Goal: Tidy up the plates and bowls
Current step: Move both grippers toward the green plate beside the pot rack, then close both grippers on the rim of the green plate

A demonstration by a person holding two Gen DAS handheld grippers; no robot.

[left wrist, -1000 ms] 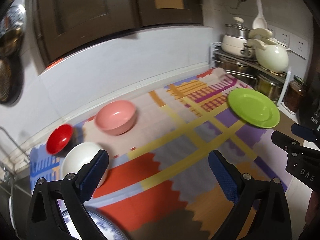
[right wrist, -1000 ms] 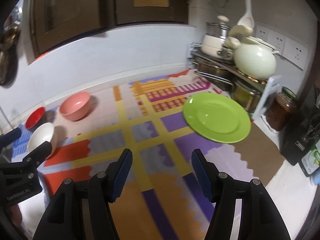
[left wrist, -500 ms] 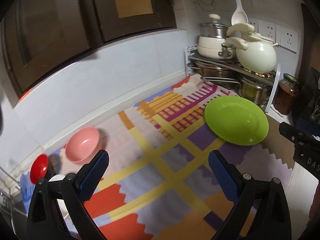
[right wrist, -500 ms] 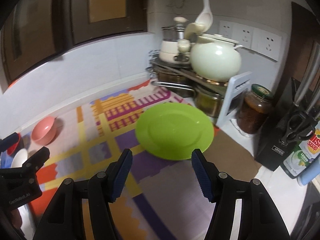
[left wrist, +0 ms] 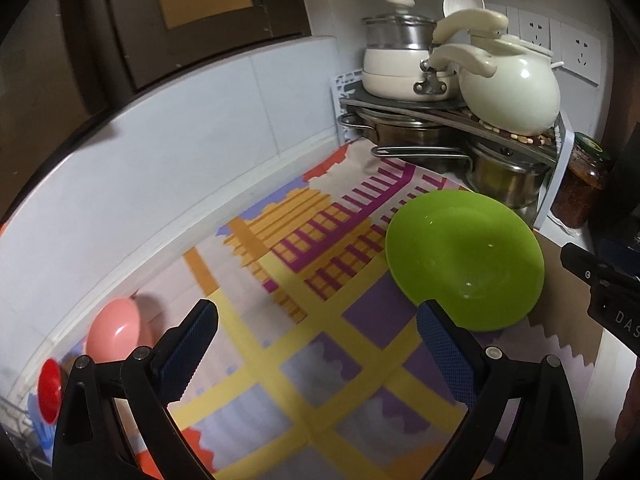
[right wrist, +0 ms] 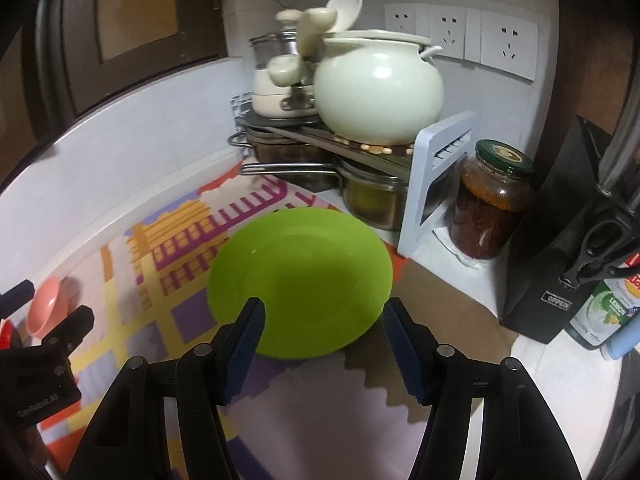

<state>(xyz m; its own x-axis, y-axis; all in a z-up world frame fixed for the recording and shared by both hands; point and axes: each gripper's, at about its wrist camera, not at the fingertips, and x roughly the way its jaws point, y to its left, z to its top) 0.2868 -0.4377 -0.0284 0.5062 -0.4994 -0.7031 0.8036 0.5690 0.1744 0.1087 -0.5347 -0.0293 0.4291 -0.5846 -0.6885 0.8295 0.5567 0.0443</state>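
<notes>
A lime green plate (right wrist: 300, 276) lies flat on the patterned mat (right wrist: 176, 248), just beyond my right gripper (right wrist: 324, 344), which is open with nothing between its blue pads. In the left wrist view the same green plate (left wrist: 464, 256) sits to the right of my left gripper (left wrist: 320, 344), which hangs open and empty over the mat (left wrist: 296, 304). A pink bowl (left wrist: 114, 332) and a red bowl (left wrist: 50, 392) rest at the far left by the wall. The right gripper's tip (left wrist: 600, 280) shows at the right edge.
A corner rack (right wrist: 348, 148) holds cream pots (right wrist: 378, 92) above steel pots, right behind the plate. A jar of red preserve (right wrist: 492, 212), a black knife block (right wrist: 568, 248) and a lemon-label bottle (right wrist: 604, 312) stand on the counter to the right. A white tiled wall (left wrist: 160, 152) runs behind.
Both grippers swept right along the counter. The green plate has grown large and central in the right wrist view; the white bowl has left the left wrist view. Both stayed open.
</notes>
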